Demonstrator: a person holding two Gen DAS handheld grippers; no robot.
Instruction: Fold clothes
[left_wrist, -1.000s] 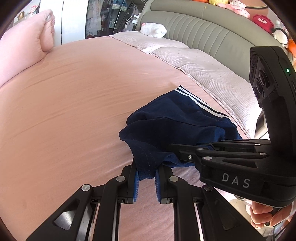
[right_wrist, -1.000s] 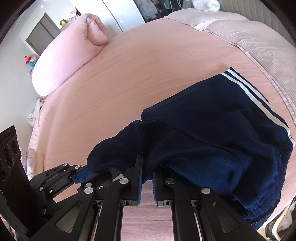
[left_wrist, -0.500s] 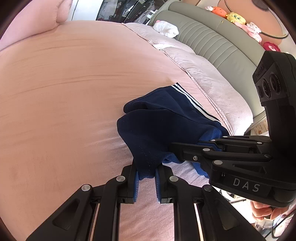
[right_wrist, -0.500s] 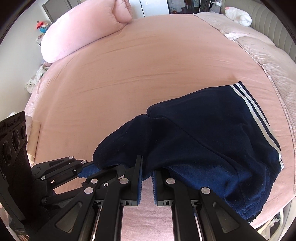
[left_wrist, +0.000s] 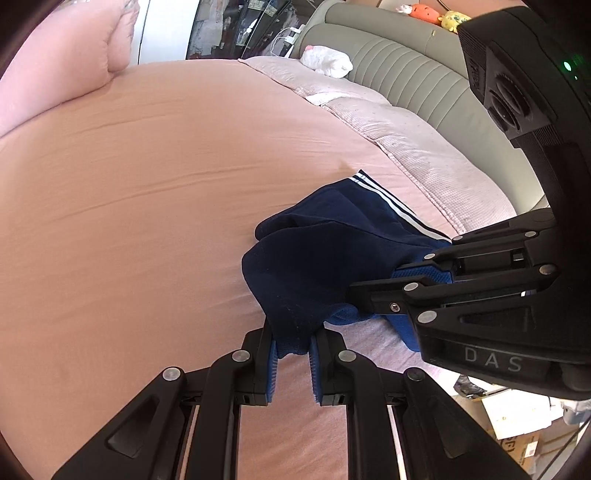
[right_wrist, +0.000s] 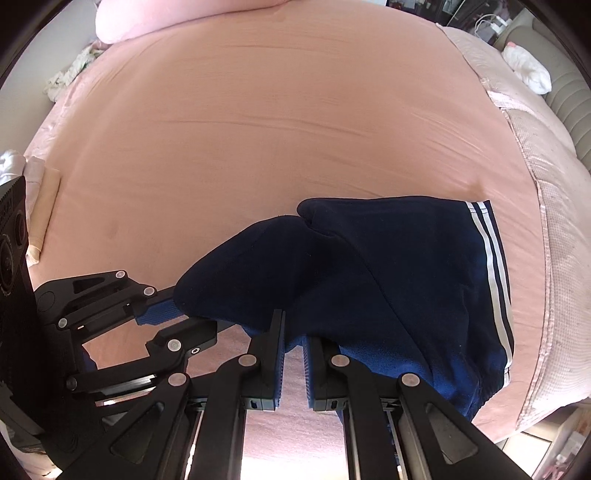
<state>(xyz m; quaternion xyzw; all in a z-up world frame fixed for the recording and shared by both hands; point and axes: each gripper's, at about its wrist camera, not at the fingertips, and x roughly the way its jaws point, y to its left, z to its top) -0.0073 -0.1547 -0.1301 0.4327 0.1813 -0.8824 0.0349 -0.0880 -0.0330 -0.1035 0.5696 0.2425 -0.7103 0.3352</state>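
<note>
Gripping navy shorts (left_wrist: 332, 251) at near edge: left gripper (left_wrist: 291, 354) clamped on hem, cloth bunched between pads, likely to keep corner from slipping. Right gripper (right_wrist: 293, 354) closed on same edge further along, so edge can hang taut between two grips. Draped from grips onto pink bed (left_wrist: 147, 184), far striped part resting flat near quilt (left_wrist: 424, 147). Crumpled, loosely doubled; fold stage unclear.
</note>
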